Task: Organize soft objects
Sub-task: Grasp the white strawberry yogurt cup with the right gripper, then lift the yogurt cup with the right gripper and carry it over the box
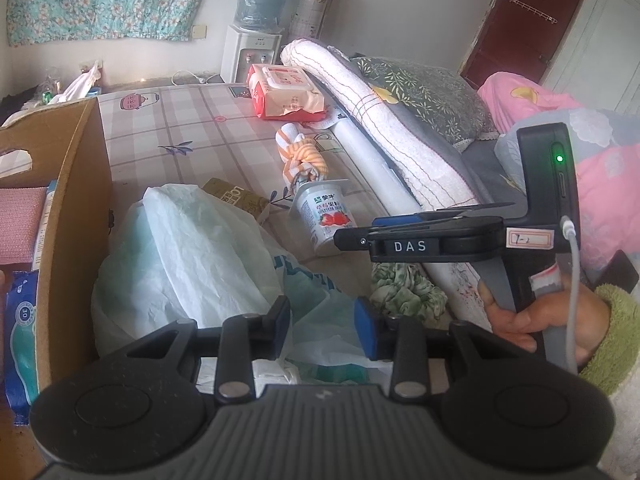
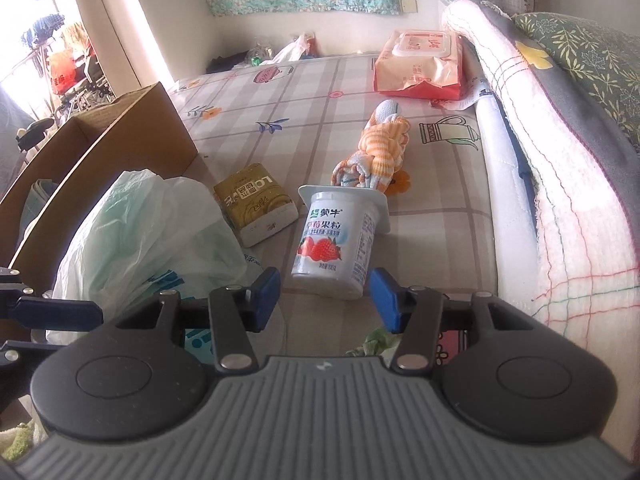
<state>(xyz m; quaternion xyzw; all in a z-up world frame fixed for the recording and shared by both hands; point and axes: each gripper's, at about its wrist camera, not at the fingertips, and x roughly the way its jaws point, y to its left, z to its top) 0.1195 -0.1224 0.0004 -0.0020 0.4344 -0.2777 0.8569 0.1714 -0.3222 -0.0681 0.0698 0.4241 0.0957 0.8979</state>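
Low in frame, the right gripper (image 2: 325,298) gapes empty before a tipped yogurt cup (image 2: 338,240), risking crushing it; the left gripper (image 1: 322,330), parted and empty, hovers over a plastic bag (image 1: 180,256).

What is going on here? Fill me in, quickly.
A person is sorting items on a bed, with tongs in each hand. The left tongs are open just over a crumpled plastic bag beside a cardboard box. The right tongs are open, aimed at a strawberry yogurt cup lying on its side, not yet gripping it. An orange striped cloth, a gold carton, a wet wipes pack and a green scrunchie still lie out on the mattress.
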